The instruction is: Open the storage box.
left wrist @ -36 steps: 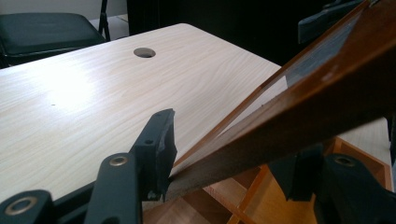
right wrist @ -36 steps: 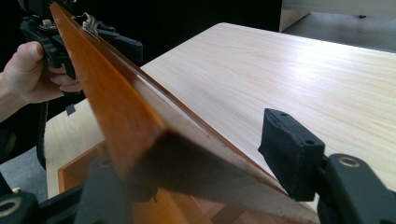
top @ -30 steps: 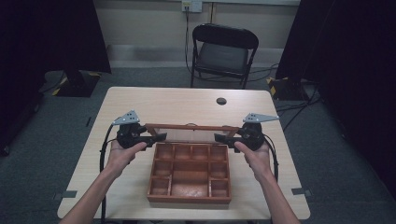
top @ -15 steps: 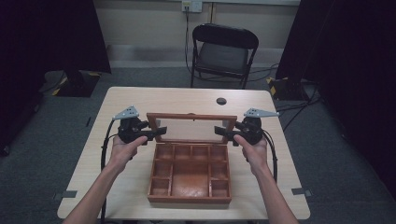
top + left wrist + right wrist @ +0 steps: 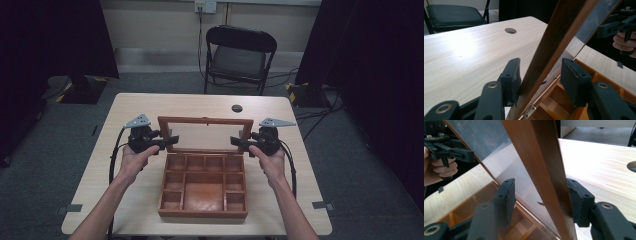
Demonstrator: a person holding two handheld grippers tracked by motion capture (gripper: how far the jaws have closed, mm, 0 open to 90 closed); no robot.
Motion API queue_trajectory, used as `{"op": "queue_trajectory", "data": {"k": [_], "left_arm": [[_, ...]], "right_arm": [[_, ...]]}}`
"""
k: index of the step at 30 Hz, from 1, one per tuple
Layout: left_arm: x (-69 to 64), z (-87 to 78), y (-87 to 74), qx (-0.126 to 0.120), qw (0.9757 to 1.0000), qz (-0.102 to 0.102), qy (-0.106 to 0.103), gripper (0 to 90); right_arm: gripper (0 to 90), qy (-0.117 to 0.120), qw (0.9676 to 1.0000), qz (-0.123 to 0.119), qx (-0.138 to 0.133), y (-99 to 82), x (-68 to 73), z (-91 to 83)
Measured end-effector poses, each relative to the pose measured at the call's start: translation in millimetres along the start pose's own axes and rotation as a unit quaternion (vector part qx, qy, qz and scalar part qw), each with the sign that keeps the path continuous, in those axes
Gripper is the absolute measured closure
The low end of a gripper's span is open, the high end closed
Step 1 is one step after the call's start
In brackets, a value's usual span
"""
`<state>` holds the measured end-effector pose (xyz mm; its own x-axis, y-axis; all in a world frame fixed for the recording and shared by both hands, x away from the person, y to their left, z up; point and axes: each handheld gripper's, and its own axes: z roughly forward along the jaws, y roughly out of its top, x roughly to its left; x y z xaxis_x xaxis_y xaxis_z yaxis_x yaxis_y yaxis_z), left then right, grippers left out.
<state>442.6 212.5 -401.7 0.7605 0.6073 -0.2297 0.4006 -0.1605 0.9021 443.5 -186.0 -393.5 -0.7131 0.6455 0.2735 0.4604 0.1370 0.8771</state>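
An open wooden box (image 5: 202, 212) with several compartments lies on the table. Its glass-paned lid (image 5: 205, 120) stands tilted up on its hinges at the far side. My left gripper (image 5: 172, 140) straddles the lid's left frame bar (image 5: 556, 37); one pad (image 5: 512, 75) touches the wood, the other pad (image 5: 574, 80) stands off. My right gripper (image 5: 235, 141) straddles the right frame bar (image 5: 541, 157); one pad (image 5: 577, 200) rests against it, the other (image 5: 506, 195) hangs clear of the glass. Both pairs of jaws have just been closing around the frame.
The pale wooden table (image 5: 150, 105) has a round cable hole (image 5: 237, 108) behind the lid. A black folding chair (image 5: 240, 55) stands beyond the far edge. Cables trail from both grippers toward the person's forearms.
The lid has swung up from nearly level to steeply tilted, showing its glass pane. Both hands have stayed at its sides.
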Motion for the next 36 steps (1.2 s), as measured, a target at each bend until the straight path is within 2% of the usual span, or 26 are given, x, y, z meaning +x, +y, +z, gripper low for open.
{"op": "queue_trajectory", "data": {"k": [8,17,18,27,36], "left_arm": [[3.1,2.9,-5.2,0.007,0.9998,0.0,0.016,52.1],[5.0,4.8,-8.4,0.006,0.9998,-0.003,0.019,53.4],[5.4,6.3,-10.3,0.014,0.9996,0.0,0.025,53.5],[6.3,8.6,-13.1,0.013,0.9995,-0.002,0.029,53.5],[7.2,9.2,-14.1,0.013,0.9994,-0.002,0.031,54.1]], "right_arm": [[43.1,-0.008,0.9999,0.003,0.011,-5.0,-3.9,3.8],[44.2,-0.013,0.9998,0.002,0.015,-7.3,-6.8,7.1],[44.2,-0.014,0.9998,0.001,0.016,-7.6,-7.0,7.4],[47.0,-0.019,0.9997,-0.004,0.017,-8.5,-9.1,6.7],[48.3,-0.025,0.9993,-0.011,0.027,-12.4,-10.6,13.3]]}}
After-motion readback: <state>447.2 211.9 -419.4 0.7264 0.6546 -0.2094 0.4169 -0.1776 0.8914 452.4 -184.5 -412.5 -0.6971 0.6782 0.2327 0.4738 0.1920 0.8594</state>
